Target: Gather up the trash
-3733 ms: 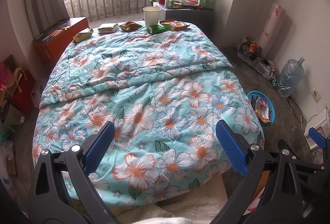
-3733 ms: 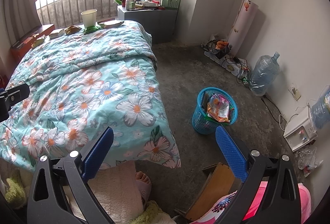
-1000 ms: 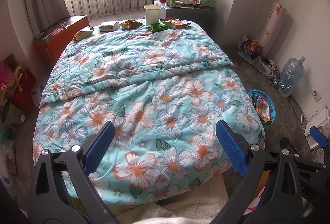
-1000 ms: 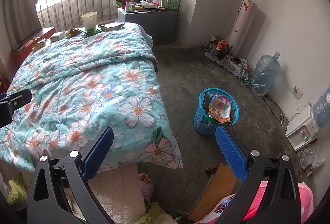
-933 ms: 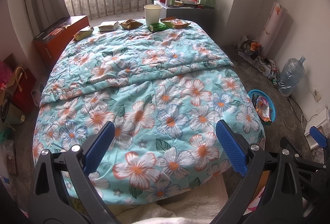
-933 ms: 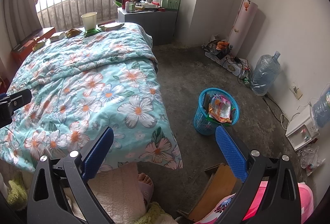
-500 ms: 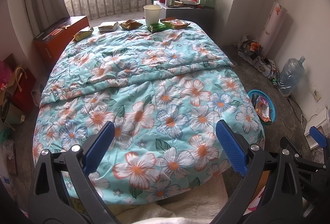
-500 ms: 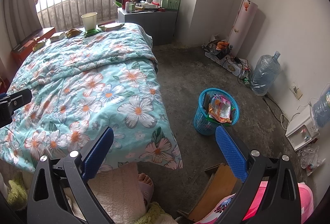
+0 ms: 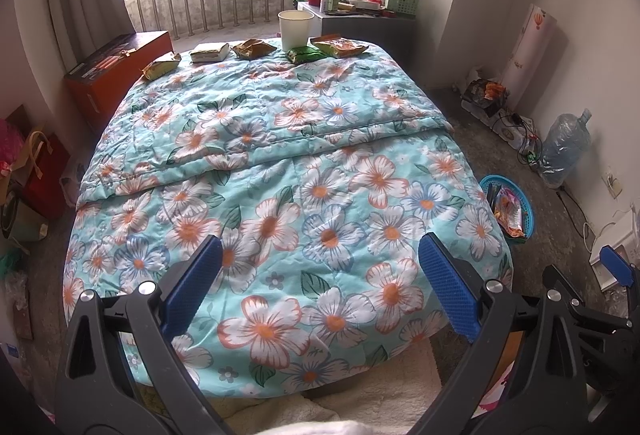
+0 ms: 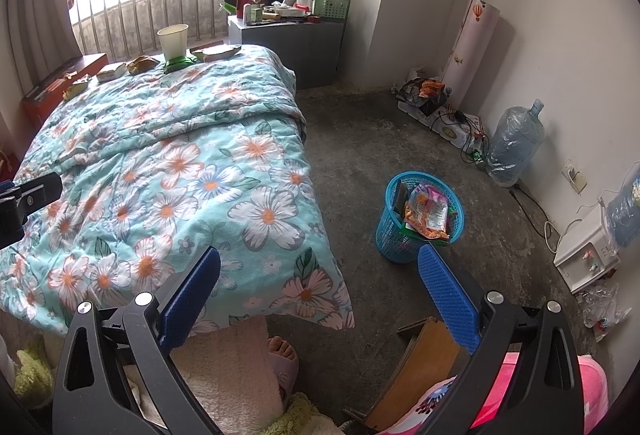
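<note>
Left tool (image 9: pixel 316 275): blue pads spread wide, nothing between them, held over the foot of the bed (image 9: pixel 280 163).
Right tool (image 10: pixel 318 277): pads likewise apart and empty, off the bed's foot corner, above the floor.
Trash: paper cup (image 9: pixel 296 25) and five snack wrappers, among them a green one (image 9: pixel 306 55) touching the cup's base, in a row at the far end of the bed.
Basket (image 10: pixel 390 235): blue, on the floor beside the bed, already holding wrappers.
Step in hand (judged): the approach. Carry a tool the length of the bed, then pinch one wrapper by its raised edge, clear of the quilt (image 9: pixel 360 115).
Caution: the cup looks easily tipped.
</note>
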A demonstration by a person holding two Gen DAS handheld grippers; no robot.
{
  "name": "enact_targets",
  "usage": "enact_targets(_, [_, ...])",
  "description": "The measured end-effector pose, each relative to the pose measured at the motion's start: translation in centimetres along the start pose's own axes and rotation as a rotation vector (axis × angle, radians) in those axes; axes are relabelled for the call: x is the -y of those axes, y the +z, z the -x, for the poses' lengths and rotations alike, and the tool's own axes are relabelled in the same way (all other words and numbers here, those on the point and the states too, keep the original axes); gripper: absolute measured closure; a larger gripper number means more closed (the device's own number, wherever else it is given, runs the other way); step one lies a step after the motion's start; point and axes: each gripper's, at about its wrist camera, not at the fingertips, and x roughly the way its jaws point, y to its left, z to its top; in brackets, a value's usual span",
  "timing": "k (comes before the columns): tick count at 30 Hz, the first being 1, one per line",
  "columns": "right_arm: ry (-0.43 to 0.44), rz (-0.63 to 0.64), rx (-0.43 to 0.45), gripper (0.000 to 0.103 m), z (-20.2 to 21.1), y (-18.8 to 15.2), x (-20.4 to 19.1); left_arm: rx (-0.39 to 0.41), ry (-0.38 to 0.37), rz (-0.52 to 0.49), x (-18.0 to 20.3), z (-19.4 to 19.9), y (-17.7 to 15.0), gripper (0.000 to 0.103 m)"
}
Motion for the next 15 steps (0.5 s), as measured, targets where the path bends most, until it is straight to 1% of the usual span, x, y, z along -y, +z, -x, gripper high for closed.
enact_targets(12, [0.003, -0.001, 0.0, 0.007, 0.02, -0.04, 0.03, -0.007, -0.001, 0.002, -0.08, -0.12, 0.13, 0.009])
enact_targets(15, [0.002, -0.001, 0.0, 0.007, 0.02, -0.07, 0.06, -0.009, -0.001, 0.005, -0.15, -0.21, -0.28, 0.009])
